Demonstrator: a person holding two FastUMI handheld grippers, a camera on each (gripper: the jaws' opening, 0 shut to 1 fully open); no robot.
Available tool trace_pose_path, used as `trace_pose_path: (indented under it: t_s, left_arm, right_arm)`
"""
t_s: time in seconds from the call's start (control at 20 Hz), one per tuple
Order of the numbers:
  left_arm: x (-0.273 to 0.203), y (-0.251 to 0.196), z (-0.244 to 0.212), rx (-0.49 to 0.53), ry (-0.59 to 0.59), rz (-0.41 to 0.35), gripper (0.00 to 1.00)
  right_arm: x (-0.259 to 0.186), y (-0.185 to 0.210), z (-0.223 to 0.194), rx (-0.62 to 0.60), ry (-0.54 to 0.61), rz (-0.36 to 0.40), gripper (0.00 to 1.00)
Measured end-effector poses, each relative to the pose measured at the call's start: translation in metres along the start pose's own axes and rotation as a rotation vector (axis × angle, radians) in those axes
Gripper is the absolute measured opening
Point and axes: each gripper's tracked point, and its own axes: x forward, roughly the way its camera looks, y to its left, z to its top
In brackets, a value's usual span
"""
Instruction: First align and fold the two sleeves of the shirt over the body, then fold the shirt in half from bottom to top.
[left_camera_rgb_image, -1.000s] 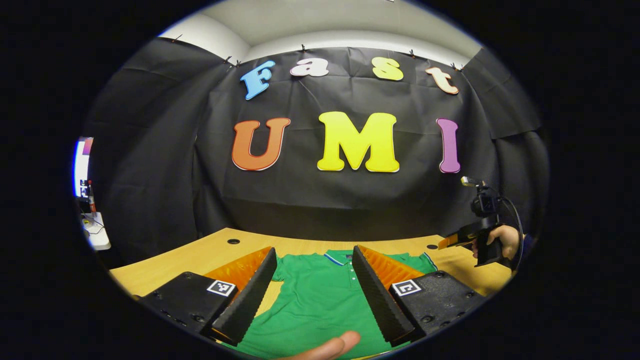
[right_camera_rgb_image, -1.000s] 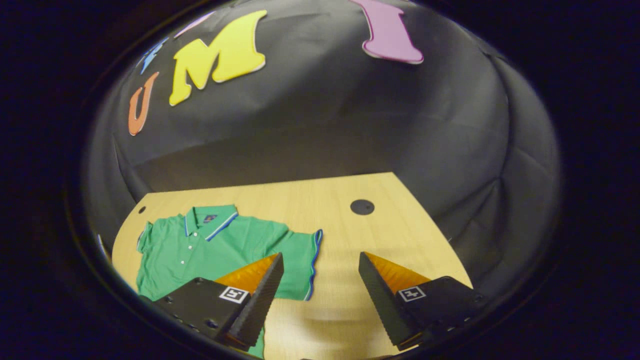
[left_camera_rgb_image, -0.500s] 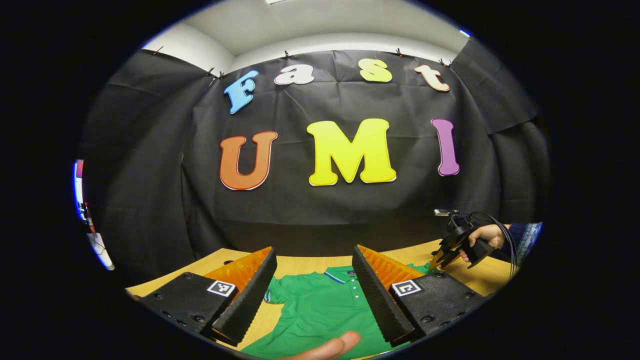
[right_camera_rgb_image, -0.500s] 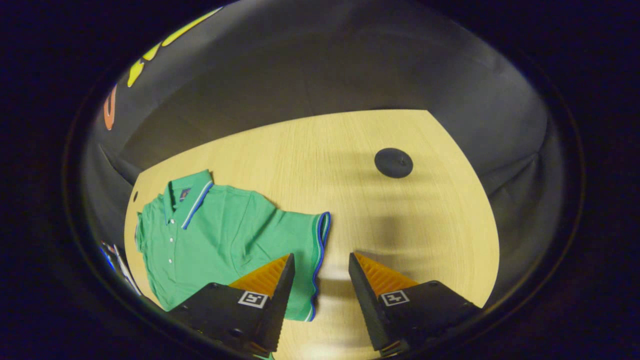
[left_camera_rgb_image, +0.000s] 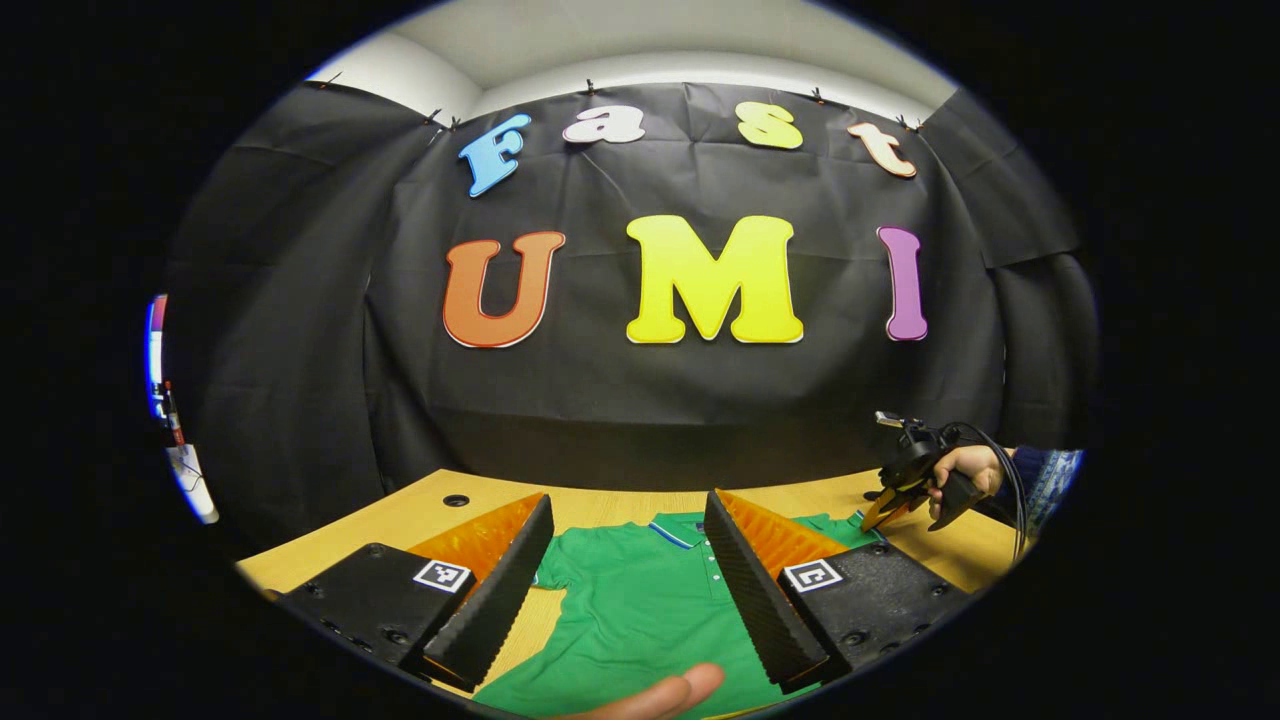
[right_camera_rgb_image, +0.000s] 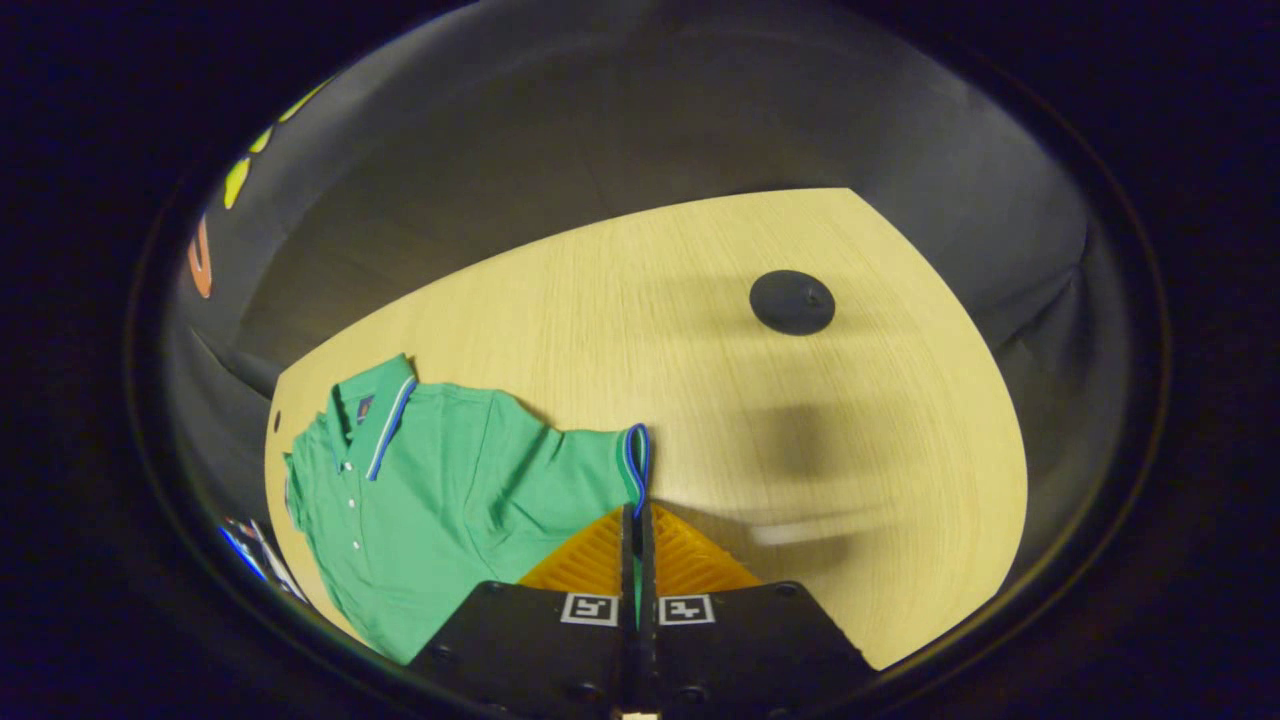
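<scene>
Green polo shirt (right_camera_rgb_image: 440, 500) flat on desk (right_camera_rgb_image: 700, 380), lower left of right gripper view. Right tool (right_camera_rgb_image: 637, 522) pinching sleeve cuff (right_camera_rgb_image: 634, 462); left tool (left_camera_rgb_image: 625, 570) spread, empty. Advise: lift low, lay sleeve square over body.

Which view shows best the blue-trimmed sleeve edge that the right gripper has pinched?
The right gripper view: the right gripper is shut on the sleeve edge, seen close. In the left gripper view the right gripper is small and far, the sleeve mostly hidden.
</scene>
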Motion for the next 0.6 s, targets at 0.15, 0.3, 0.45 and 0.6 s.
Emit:
trace_pose_path:
  t_s: [0.15,0.3,0.45,0.6]
  left_arm:
    - [-0.004,0.005,0.001,0.006,-0.004,0.004,0.98]
    - [-0.008,0.01,0.003,-0.001,-0.012,0.004,0.98]
    - [-0.014,0.018,0.0,-0.011,-0.013,0.01,0.98]
    - [-0.016,0.025,-0.009,-0.013,0.013,0.016,0.98]
  right_arm:
    - [-0.02,0.017,0.01,-0.01,-0.042,0.039,0.0]
    - [-0.037,0.038,0.013,-0.042,-0.075,0.064,0.0]
    - [-0.045,0.059,0.013,-0.075,-0.093,0.064,0.0]
    - [-0.042,0.036,0.018,-0.103,-0.108,-0.058,0.0]
